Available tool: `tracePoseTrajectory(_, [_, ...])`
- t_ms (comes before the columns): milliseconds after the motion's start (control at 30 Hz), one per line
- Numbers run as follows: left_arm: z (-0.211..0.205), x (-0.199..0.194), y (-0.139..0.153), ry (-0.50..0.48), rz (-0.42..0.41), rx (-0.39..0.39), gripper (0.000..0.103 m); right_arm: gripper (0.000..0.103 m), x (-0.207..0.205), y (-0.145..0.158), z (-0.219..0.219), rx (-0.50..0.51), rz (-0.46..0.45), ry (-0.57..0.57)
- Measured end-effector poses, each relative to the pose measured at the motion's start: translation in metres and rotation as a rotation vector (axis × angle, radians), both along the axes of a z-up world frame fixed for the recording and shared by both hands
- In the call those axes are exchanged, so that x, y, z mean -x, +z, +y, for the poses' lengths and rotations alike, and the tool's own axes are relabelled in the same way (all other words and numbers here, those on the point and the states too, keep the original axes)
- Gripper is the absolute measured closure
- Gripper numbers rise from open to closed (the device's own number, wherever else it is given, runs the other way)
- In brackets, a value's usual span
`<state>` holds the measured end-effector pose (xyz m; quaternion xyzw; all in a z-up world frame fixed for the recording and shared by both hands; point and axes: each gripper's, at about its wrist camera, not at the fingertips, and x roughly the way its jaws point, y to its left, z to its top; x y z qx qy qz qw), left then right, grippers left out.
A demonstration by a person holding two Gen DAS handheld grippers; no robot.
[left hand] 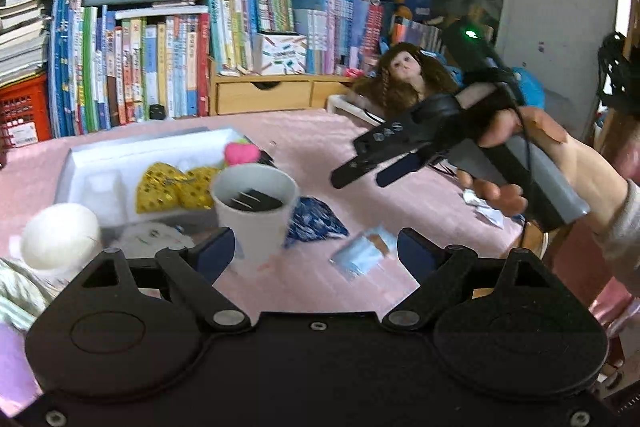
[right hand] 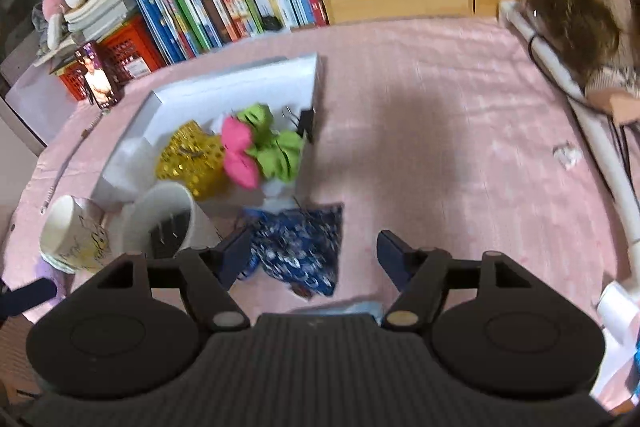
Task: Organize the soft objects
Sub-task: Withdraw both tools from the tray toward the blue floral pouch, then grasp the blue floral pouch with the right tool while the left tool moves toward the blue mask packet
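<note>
While both grippers hang w/ jaws apart & empty, left gripper [left hand: 316,247] and right gripper [right hand: 314,251], white tray [right hand: 240,83] holds 3 soft bows: 1 yellow [right hand: 192,159], 1 pink [right hand: 238,155], 1 green [right hand: 276,147]; 1 blue bow [right hand: 304,247] lies just beside tray on pink cloth [right hand: 440,131]

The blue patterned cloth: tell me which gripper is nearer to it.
Right. The right gripper hangs just over the blue patterned cloth, which shows between its open fingers. The left gripper sits further back, with the cloth ahead of it beside the paper cup.
</note>
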<state>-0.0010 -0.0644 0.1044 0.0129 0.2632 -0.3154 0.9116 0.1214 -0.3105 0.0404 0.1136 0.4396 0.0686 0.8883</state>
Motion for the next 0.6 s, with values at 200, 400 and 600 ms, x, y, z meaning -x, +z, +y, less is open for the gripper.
tracePoseTrajectory(200, [-0.026,0.013,-0.026,-0.031,0.002,-0.03,0.015,0.022,-0.002,-0.021,-0.002,-0.014,0.038,0.004])
tracePoseTrajectory(400, [-0.059,0.013,-0.049,-0.024,-0.04,-0.056,0.015,0.022,-0.005,-0.035,-0.005,-0.047,0.046,0.005])
tracePoseTrajectory(600, [-0.096,0.002,-0.068,-0.012,-0.088,-0.093,0.018,0.021,-0.013,-0.038,-0.004,-0.05,0.046,0.028])
